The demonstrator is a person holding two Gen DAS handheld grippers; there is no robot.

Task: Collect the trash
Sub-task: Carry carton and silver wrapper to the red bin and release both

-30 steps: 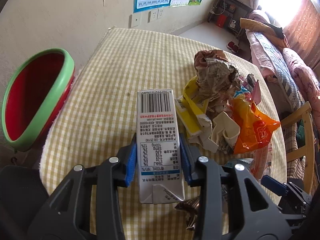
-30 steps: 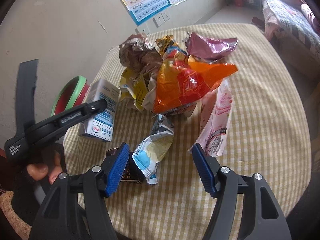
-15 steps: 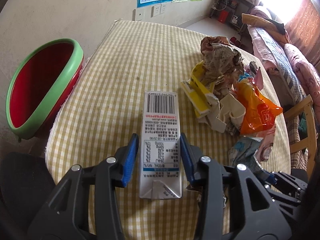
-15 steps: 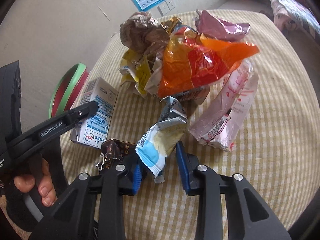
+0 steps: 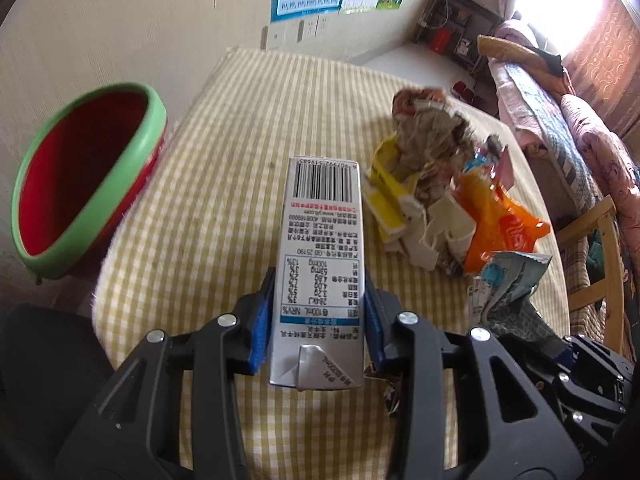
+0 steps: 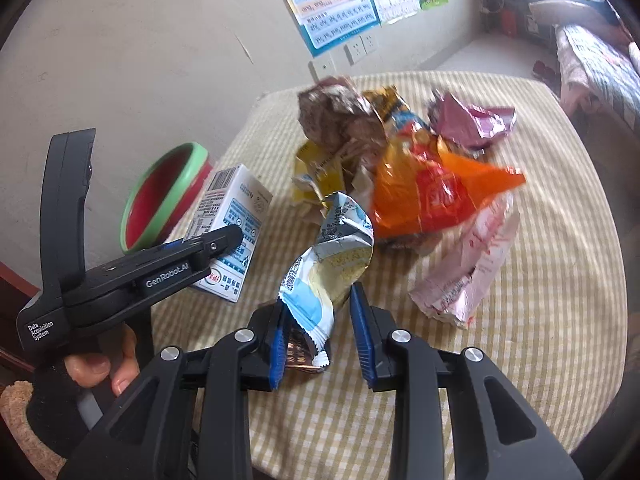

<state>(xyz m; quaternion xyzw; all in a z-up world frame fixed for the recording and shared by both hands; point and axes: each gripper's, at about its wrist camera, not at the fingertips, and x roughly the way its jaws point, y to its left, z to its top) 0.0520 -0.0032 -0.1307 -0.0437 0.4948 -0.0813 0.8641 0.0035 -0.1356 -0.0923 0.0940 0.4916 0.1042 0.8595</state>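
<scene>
My left gripper (image 5: 318, 294) is shut on a white milk carton (image 5: 320, 220), barcode end pointing away, held over the checked table (image 5: 224, 184). From the right wrist view the carton (image 6: 236, 216) and left gripper (image 6: 224, 240) sit at the left. My right gripper (image 6: 320, 334) is shut on a crumpled blue-and-white wrapper (image 6: 332, 256), lifted off the cloth. A dark brown wrapper (image 6: 298, 352) shows low between the jaws; whether it is gripped I cannot tell. A red bin with a green rim (image 5: 80, 184) stands off the table's left edge.
A trash pile lies mid-table: brown crumpled paper (image 6: 340, 116), yellow wrapper (image 6: 316, 172), orange bag (image 6: 432, 196), purple wrapper (image 6: 472, 120), pink-white wrapper (image 6: 472, 272). A person's hand (image 6: 100, 368) grips the left tool. A wooden chair (image 5: 600, 248) and bed stand at the right.
My right gripper closed on the blue-and-white wrapper and raised it off the table. The left gripper kept its hold on the carton and stayed nearly in place.
</scene>
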